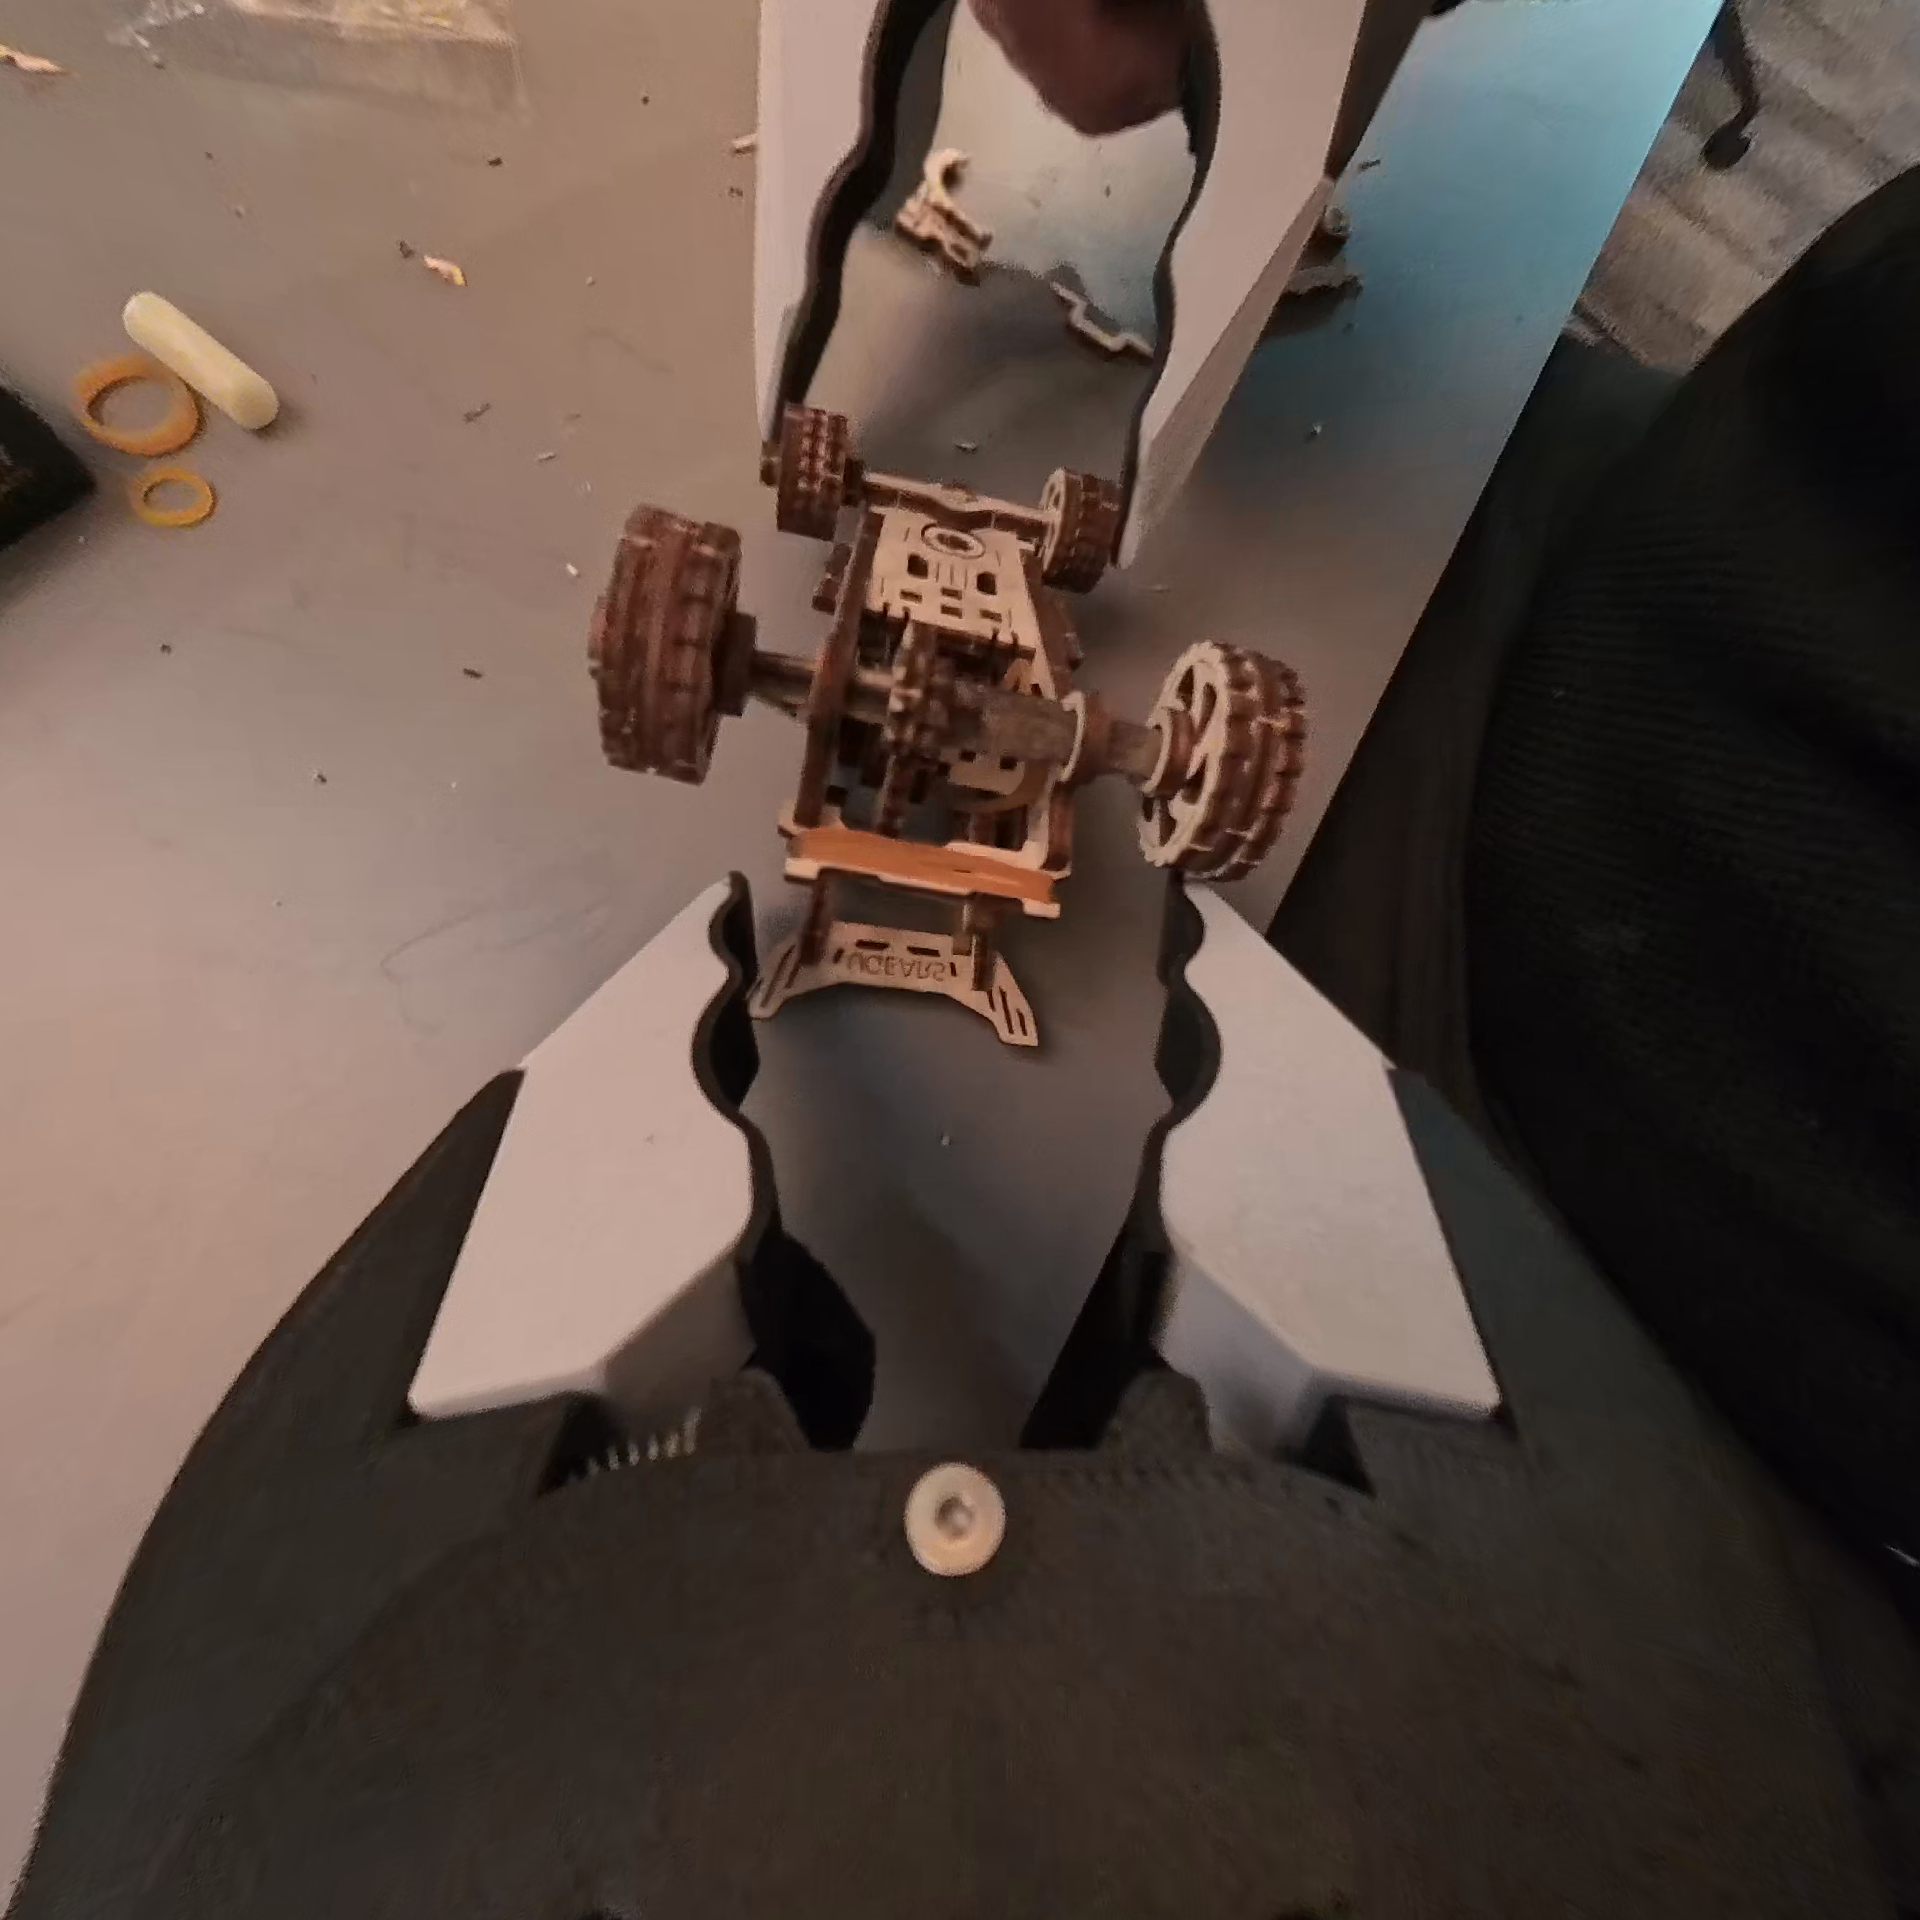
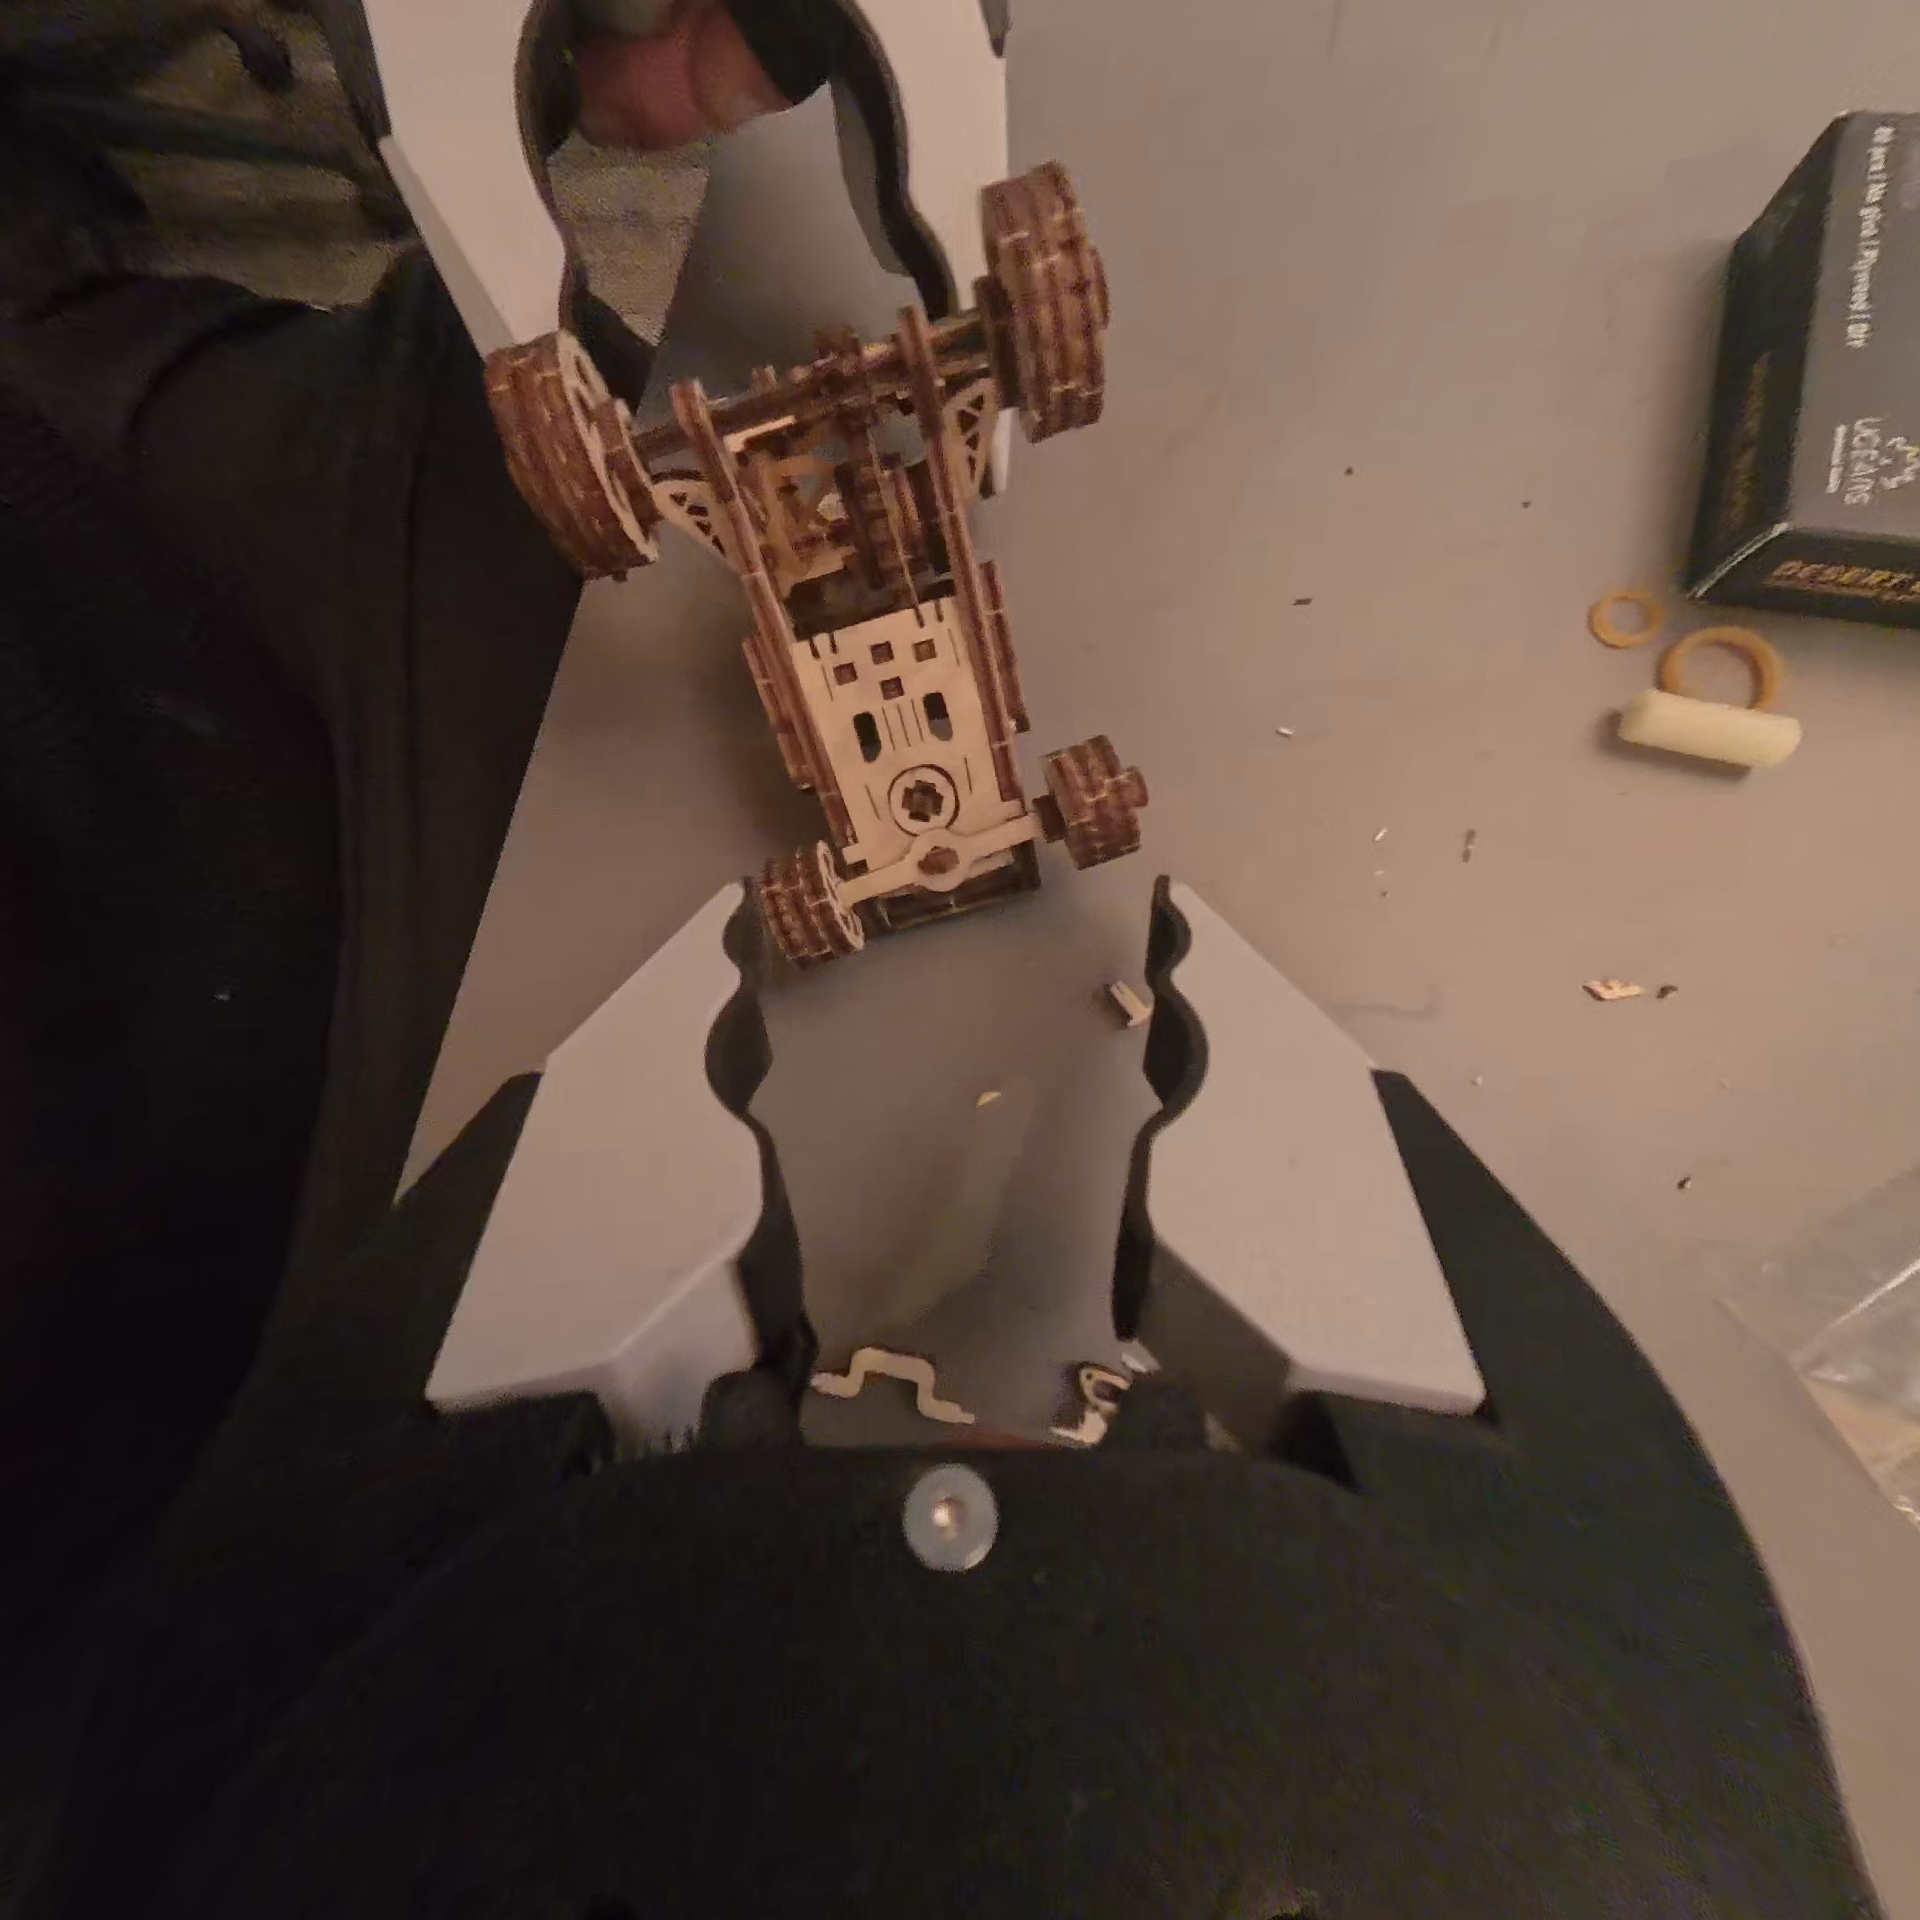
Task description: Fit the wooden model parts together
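A wooden model car [image 1: 935,665] with four wheels lies on the grey table [image 1: 312,831], seemingly on its back, between the two grippers. My left gripper [image 1: 961,904] is open, and the car's rear wing [image 1: 894,977] sits between its fingertips. My right gripper [image 2: 954,899] is open at the car's [image 2: 883,623] front end, with one small front wheel [image 2: 810,914] against its left fingertip. Each gripper also shows at the top of the other's view: the right one [image 1: 961,436] and the left one [image 2: 769,343]. Loose wooden parts [image 1: 940,218] lie behind the right gripper [image 2: 894,1382].
Rubber rings [image 1: 135,405] and a white stick [image 1: 200,358] lie to one side, by a black box [image 2: 1818,395]. A plastic bag [image 2: 1849,1351] lies farther off. Dark fabric [image 1: 1662,727] borders the table edge beside the car. Small wood chips are scattered around. The gap from one gripper's tips to the other's is roughly 8 cm. The white stick [image 1: 200,358] lies around 11 cm away from my right fingertips. Look for it in the right wrist view [image 2: 1713,722] too.
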### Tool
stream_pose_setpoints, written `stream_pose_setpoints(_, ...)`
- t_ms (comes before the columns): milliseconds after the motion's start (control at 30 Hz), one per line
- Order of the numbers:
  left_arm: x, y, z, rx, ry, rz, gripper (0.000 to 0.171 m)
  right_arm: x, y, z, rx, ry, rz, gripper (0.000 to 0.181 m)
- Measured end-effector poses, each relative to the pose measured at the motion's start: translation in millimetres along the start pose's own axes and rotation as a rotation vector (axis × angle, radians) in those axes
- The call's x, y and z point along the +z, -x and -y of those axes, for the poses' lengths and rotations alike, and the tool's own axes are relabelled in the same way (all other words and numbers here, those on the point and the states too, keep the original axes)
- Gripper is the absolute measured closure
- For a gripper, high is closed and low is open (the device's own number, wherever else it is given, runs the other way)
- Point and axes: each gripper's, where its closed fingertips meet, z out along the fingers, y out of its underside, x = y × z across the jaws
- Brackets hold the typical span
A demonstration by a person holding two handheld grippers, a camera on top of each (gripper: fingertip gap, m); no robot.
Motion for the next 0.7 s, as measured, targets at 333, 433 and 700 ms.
stream_pose_setpoints(333, 10.7, -6.1, -6.2, 0.020, 0.047, 0.038, 0.105, -8.4, -6.8, 0.9, -0.105, 0.014, -0.033, 0.104)
stream_pose_setpoints(433, 11.8, -6.1, -5.7, 0.028, 0.054, 0.051, 0.106, -4.6, -9.1, -0.7, -0.092, 0.027, -0.010, 0.107)
stream_pose_setpoints(700, -7.8, -13.2, -8.5, -0.034, 0.019, 0.025, 0.088, -44.2, -14.9, -6.0, -0.016, -0.025, -0.060, 0.103)
